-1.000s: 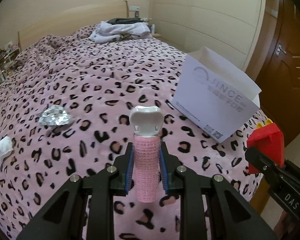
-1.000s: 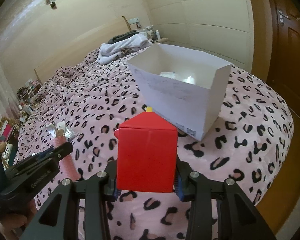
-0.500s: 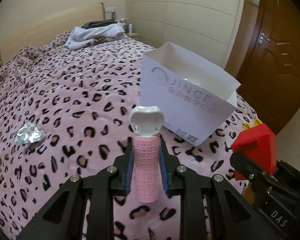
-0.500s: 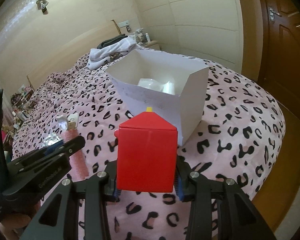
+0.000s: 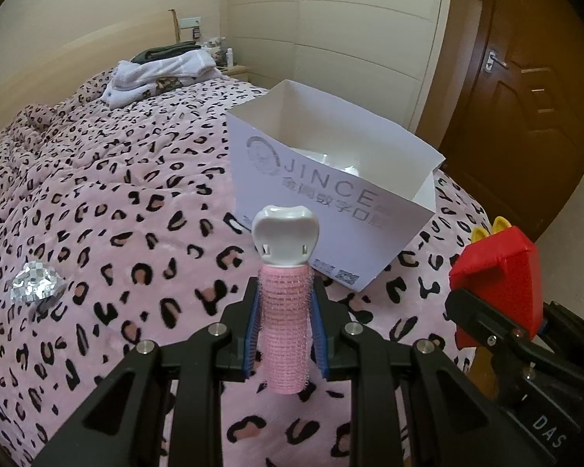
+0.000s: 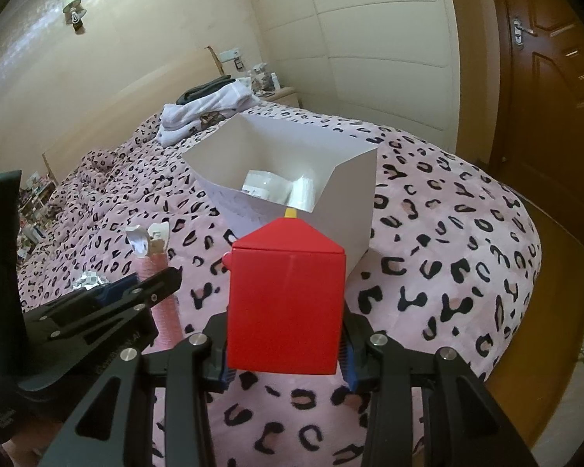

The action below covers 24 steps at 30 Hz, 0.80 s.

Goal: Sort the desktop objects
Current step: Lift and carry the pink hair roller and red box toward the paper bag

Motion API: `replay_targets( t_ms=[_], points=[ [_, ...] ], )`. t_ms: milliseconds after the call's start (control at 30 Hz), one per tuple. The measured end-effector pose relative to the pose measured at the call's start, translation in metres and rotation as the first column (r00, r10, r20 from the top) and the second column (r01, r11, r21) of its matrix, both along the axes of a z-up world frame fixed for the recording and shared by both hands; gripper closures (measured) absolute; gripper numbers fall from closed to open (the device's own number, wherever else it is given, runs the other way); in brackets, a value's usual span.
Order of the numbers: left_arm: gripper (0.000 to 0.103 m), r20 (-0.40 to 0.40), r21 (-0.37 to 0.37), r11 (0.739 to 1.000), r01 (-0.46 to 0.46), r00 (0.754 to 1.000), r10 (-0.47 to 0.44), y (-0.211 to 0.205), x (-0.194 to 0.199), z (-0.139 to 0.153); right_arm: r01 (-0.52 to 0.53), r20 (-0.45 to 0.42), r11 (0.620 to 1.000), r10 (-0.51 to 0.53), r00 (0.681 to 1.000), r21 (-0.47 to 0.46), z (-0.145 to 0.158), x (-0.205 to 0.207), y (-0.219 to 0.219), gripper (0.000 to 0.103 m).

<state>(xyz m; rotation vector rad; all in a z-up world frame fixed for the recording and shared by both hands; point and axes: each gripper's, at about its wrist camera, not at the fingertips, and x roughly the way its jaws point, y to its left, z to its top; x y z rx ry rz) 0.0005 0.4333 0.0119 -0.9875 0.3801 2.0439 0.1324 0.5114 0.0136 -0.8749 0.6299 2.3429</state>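
Note:
My left gripper (image 5: 285,334) is shut on a pink hair roller (image 5: 285,323) with a white tooth-shaped cap, held upright above the bed. In front of it stands an open white paper box (image 5: 331,210) printed JINCE. My right gripper (image 6: 286,330) is shut on a red house-shaped box (image 6: 286,303) with a yellow tip. That red box (image 5: 498,272) shows at the right of the left wrist view. The white box (image 6: 342,198) lies just past it and holds a white jar (image 6: 264,186) and a clear item. The left gripper with the roller (image 6: 165,311) shows at lower left.
A pink leopard-print blanket (image 5: 116,202) covers the bed. A crumpled foil piece (image 5: 35,284) lies at the left. Folded white clothes (image 5: 159,74) sit near the headboard. A brown door (image 5: 525,97) and the bed's right edge are beyond the box.
Both grippers have moved toward the white box with their objects; it looms larger, and its inside now shows in both views.

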Motion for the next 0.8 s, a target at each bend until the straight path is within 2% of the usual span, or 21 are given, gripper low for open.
replay_targets(
  t_ms=[467, 800],
  points=[
    [0.079, -0.012, 0.019, 0.998, 0.056, 0.998, -0.056, 0.026, -0.015, 0.017, 0.004, 0.001, 1.0, -0.004, 1.0, 0.023, 0.011, -0.01, 0.007, 0.062],
    [0.079, -0.004, 0.028, 0.996, 0.084, 0.996, -0.084, 0.056, -0.043, 0.038, -0.003, 0.002, 0.997, 0.003, 1.0, 0.078, 0.037, -0.036, 0.018, 0.062]
  ],
)
